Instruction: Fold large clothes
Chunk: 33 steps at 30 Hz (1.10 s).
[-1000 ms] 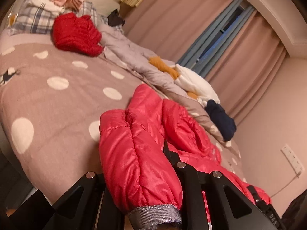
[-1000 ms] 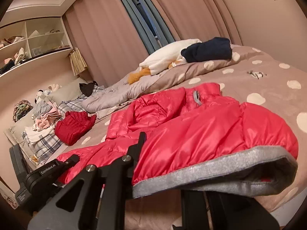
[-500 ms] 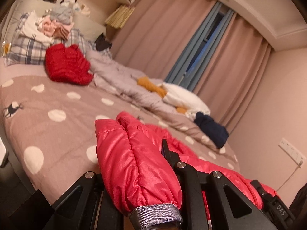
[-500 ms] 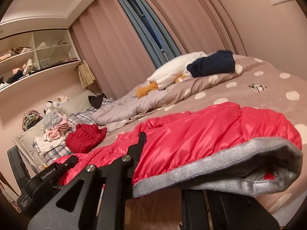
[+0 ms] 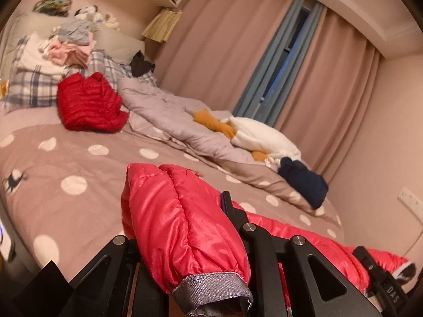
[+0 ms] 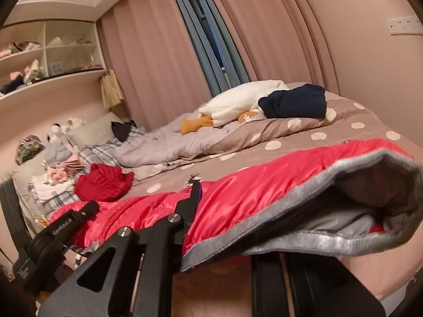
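A: Left wrist view? The left gripper is clamped on the pink puffer jacket by its grey-cuffed sleeve.

B: Only the right view shows the grey hem, pinched by the right gripper over the polka-dot bed, near its foot edge. Pink curtains hang behind.

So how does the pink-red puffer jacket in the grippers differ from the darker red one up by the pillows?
The pink-red jacket is stretched long between the left gripper and the right gripper; the darker red jacket lies bunched in a compact heap, untouched. The held one is a lighter coral with grey knit trim at cuff and hem; no trim shows on the deeper red one. Both are shiny quilted puffers on the polka-dot duvet.
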Available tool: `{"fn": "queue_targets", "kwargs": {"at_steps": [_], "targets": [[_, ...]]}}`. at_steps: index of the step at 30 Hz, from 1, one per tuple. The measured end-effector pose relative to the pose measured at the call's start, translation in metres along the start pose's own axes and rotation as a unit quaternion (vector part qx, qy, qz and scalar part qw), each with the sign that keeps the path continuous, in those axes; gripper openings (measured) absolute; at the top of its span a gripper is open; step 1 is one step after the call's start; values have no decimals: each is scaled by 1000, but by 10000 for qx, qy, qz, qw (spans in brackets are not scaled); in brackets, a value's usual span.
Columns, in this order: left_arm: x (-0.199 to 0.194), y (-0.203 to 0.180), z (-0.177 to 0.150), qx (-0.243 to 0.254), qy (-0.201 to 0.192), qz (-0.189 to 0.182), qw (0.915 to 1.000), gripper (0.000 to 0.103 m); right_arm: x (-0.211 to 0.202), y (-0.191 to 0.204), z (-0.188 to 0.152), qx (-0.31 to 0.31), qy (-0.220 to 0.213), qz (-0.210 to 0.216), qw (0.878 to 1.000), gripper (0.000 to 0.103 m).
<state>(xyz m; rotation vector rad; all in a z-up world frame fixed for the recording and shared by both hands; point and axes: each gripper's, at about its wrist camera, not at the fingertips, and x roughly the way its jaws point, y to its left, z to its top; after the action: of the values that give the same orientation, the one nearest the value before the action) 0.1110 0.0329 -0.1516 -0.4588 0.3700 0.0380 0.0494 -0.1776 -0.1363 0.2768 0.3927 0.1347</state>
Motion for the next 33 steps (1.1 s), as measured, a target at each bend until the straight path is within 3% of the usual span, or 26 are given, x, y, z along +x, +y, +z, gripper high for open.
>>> {"fn": "queue_targets", "kwargs": {"at_steps": [6,10,17,23,29,33], "targets": [[41,-5,9,51,236,-52,9997,15,37,-8,8,134,122,-255,9995,18],[66,-13,13,423,493,194,9977,15,63,-13,17,304,354,-380,9982,18],[93,-20,14,570,714,408,9950,15,104,-20,25,474,622,-633,9949,18],[105,-10,2,547,954,362,9933,15,115,-31,12,411,969,-623,9925,18],[101,-8,1,368,885,308,9949,15,111,-28,8,272,892,-699,9932,18],[100,-12,0,527,836,335,9945,15,112,-29,8,193,894,-740,9931,18]]}}
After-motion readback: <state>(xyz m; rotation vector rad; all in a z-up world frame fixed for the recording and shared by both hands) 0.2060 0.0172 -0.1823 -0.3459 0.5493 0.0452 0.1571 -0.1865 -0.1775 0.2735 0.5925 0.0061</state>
